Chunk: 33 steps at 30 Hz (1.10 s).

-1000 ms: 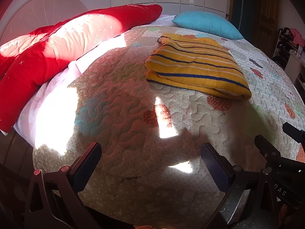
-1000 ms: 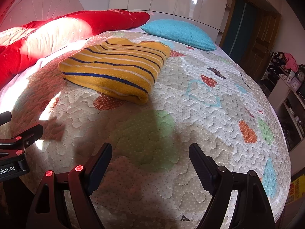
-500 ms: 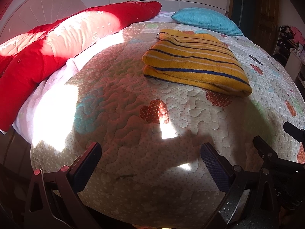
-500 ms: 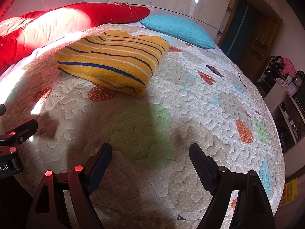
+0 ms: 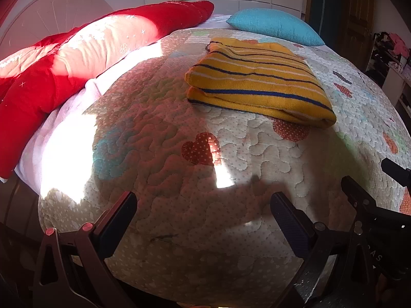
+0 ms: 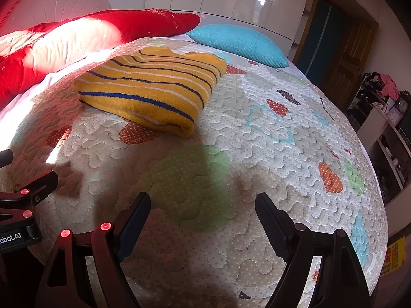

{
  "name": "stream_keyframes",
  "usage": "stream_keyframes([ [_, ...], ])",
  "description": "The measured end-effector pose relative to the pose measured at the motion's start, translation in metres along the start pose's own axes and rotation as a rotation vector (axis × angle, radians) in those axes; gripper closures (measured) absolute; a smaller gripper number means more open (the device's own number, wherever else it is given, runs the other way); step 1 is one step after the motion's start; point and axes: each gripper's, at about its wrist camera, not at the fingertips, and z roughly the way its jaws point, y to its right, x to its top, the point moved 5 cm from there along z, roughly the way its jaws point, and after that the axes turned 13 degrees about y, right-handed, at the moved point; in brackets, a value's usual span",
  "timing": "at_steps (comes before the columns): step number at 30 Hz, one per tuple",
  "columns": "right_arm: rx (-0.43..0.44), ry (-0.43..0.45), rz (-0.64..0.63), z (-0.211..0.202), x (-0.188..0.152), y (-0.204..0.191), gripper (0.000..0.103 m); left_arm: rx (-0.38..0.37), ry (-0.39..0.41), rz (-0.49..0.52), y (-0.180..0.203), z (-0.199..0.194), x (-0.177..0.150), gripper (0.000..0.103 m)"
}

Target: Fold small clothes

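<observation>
The sweater [image 5: 259,87] lies folded on the bed [image 5: 179,231], well ahead of you. Your left gripper [image 5: 203,220] and right gripper [image 6: 203,218] hold their fingers wide apart, empty. Folding looks finished; nothing else needs folding here.

A folded yellow striped sweater [image 5: 259,87] lay on the quilted bed [image 5: 167,179], well beyond the left gripper [image 5: 203,213], whose fingers [image 5: 117,220] stood wide apart with nothing between them. Behind the sweater sat a blue pillow [image 5: 274,25]; to its left stretched a long red cushion [image 5: 84,56].
</observation>
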Motion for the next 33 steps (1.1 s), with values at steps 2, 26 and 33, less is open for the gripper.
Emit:
stream_keyframes([
  [2,0.003,-0.001,-0.004,0.0001,0.0001,-0.0013,0.016,-0.004,0.000,0.001,0.0010,-0.0002,-0.0003,0.000],
  [26,-0.020,0.043,-0.022,-0.0065,0.0025,-0.0030,0.015,-0.045,-0.030,-0.016,0.0050,0.0037,-0.0065,0.000],
  [33,-0.021,0.048,-0.013,-0.0064,0.0028,-0.0018,0.015,-0.052,-0.034,-0.022,0.0038,0.0043,-0.0078,0.000],
])
